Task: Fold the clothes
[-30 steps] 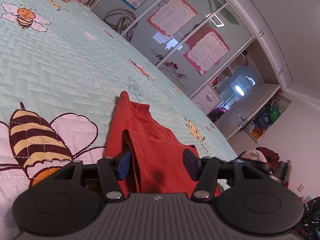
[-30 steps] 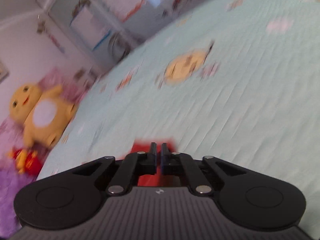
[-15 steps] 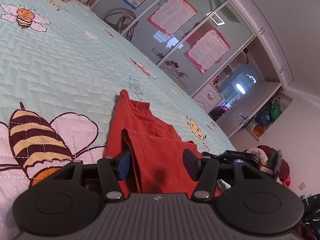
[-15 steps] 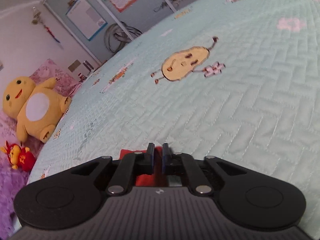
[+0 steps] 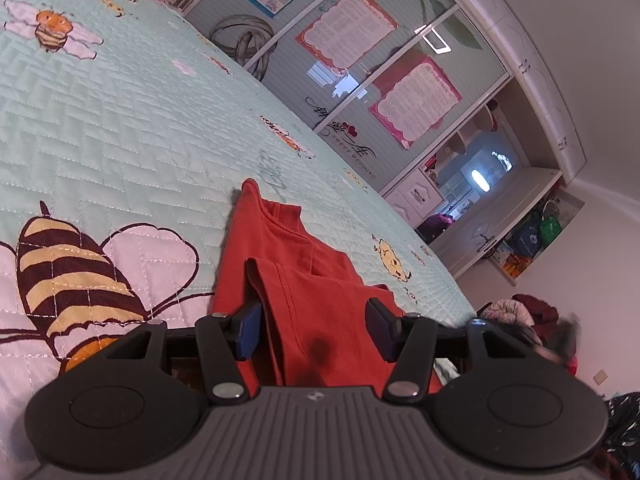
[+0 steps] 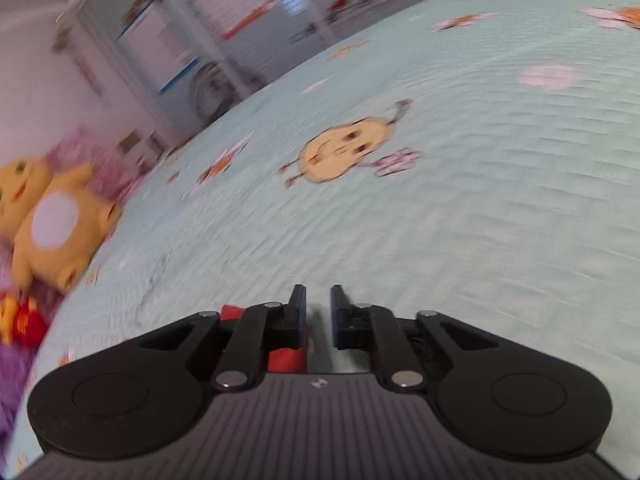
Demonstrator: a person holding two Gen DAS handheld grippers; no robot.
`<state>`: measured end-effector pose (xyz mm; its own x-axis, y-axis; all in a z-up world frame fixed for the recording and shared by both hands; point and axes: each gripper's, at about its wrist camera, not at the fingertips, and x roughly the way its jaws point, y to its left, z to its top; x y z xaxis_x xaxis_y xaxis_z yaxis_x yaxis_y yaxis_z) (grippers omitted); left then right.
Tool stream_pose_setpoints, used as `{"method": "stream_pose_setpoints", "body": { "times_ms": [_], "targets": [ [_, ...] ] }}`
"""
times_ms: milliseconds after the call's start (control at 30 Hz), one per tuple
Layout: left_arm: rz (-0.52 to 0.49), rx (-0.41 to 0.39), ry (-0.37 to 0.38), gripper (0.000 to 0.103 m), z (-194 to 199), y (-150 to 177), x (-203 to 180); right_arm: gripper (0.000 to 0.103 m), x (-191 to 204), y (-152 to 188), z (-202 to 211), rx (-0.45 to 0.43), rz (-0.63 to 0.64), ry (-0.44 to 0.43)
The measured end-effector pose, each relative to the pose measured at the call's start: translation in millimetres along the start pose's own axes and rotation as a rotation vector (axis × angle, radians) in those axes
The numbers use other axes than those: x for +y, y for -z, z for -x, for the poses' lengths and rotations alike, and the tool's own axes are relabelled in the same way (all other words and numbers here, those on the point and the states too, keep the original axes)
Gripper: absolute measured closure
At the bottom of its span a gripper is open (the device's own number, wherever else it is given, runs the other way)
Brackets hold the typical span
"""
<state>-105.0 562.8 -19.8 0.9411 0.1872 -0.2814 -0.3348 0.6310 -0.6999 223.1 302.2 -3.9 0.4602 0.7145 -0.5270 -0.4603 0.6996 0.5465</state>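
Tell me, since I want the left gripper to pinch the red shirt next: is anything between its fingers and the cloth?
Nothing visible. The left gripper stands open over the red shirt, whose fold lies directly between the fingers on the quilt.

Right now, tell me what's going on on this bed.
A person with a gripper in each hand is folding a red garment on a mint quilted bedspread. The left gripper sits open, straddling a raised fold of the cloth without pinching it. The right gripper has just been opening; its jaws stand slightly apart with bedspread showing between them, and a bit of red cloth lies just beneath. A yellow plush toy sits at the bed's edge.
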Motion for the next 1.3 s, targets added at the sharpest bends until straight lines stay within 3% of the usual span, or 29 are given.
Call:
{"method": "stream_pose_setpoints", "body": {
  "times_ms": [100, 233, 300, 367, 433, 500, 533, 600, 667, 767, 933, 1000, 1067, 1100, 1167, 1233, 1300],
  "targets": [
    [0.034, -0.012, 0.022, 0.046, 1, -1, 6, 0.081, -12, 19, 69, 0.032, -0.006, -0.058],
    [0.109, -0.055, 0.066, 0.046, 12, -1, 15, 0.074, -41, 65, 209, 0.074, -0.098, -0.133],
    [0.049, -0.07, -0.03, 0.045, 27, -4, 1, 0.069, -58, 90, 289, 0.096, -0.136, -0.157],
    [-0.158, -0.105, -0.14, 0.044, 53, -2, -34, 0.052, -71, 116, 368, 0.089, -0.133, -0.162],
    [-0.277, -0.137, -0.104, 0.04, 90, 1, -65, 0.042, -75, 145, 434, 0.06, -0.08, -0.119],
    [-0.328, -0.15, -0.07, 0.029, 125, 8, -93, 0.042, -77, 176, 472, 0.074, -0.028, -0.042],
    [-0.331, -0.145, -0.037, 0.019, 140, 14, -105, 0.041, -83, 192, 477, 0.086, -0.051, -0.04],
    [-0.323, -0.066, 0.033, 0.011, 153, 31, -125, 0.042, -96, 223, 487, 0.108, -0.103, -0.037],
    [-0.286, 0.06, 0.045, 0.011, 148, 51, -138, 0.041, -108, 249, 481, 0.118, -0.196, -0.063],
    [-0.206, 0.231, 0.023, 0.013, 132, 81, -147, 0.042, -103, 271, 467, 0.111, -0.175, -0.098],
    [-0.277, 0.344, -0.035, 0.014, 103, 117, -167, 0.043, -85, 280, 452, 0.151, -0.061, -0.156],
    [-0.265, 0.373, -0.055, 0.014, 89, 121, -167, 0.057, -82, 282, 450, 0.167, -0.03, -0.168],
    [-0.25, 0.395, -0.081, 0.014, 77, 126, -164, 0.081, -88, 284, 445, 0.171, -0.064, -0.173],
    [-0.242, 0.403, -0.097, 0.014, 72, 129, -162, 0.088, -91, 284, 443, 0.177, -0.092, -0.186],
    [-0.252, 0.411, -0.107, 0.022, 66, 133, -159, 0.096, -94, 286, 444, 0.179, -0.109, -0.201],
    [-0.281, 0.425, -0.097, 0.063, 63, 129, -158, 0.098, -87, 285, 450, 0.164, -0.086, -0.197],
    [-0.31, 0.438, -0.087, 0.083, 61, 124, -158, 0.099, -74, 282, 461, 0.144, -0.048, -0.218]
  ]
}}
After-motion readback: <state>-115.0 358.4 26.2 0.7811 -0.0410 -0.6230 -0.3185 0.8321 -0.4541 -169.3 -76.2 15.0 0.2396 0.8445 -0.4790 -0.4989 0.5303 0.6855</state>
